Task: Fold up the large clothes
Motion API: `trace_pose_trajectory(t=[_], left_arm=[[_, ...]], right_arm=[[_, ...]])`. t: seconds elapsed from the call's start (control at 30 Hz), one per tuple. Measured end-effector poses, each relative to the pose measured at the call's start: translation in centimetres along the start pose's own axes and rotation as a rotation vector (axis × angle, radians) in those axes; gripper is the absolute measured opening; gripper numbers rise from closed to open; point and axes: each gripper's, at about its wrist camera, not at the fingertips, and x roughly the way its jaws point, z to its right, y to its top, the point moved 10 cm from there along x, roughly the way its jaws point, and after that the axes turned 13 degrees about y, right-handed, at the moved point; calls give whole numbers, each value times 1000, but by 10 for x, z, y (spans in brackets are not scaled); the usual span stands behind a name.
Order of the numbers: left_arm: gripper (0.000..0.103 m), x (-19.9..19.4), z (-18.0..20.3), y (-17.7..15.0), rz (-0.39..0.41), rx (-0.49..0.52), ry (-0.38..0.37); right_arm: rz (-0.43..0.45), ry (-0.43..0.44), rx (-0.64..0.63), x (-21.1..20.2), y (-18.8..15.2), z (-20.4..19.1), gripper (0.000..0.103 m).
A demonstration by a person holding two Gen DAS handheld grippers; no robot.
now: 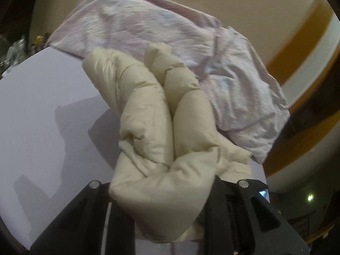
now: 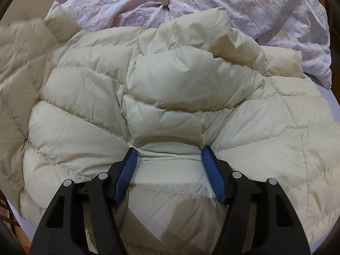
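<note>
A cream quilted puffer jacket (image 2: 170,97) lies spread on the white table and fills the right wrist view. My right gripper (image 2: 170,155) is open, its blue-padded fingers (image 2: 129,165) pressing down on the jacket with a fold of fabric between them. In the left wrist view, my left gripper (image 1: 163,182) is shut on a bunched part of the same jacket (image 1: 161,127), held above the table; the fingertips are hidden by the fabric.
A crumpled pale lilac garment (image 1: 170,34) lies on the far side of the white round table (image 1: 42,106); it also shows in the right wrist view (image 2: 255,6). Beige wall with an orange stripe (image 1: 301,40) behind.
</note>
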Motion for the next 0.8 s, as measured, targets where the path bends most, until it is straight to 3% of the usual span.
trace_pose_trajectory(t=[0.27,0.5,0.8], left_arm=[[20,-4,84,-24,-17,102,-122],[21,2,128,-48,-33,167,-119],[21,9,181,-90,-74,278,-133]], right_arm=[[27,67,12,-8,1,7,66],[84,126,55,-43,-5,24,65],[152,89,68,-110,-39,64,65]])
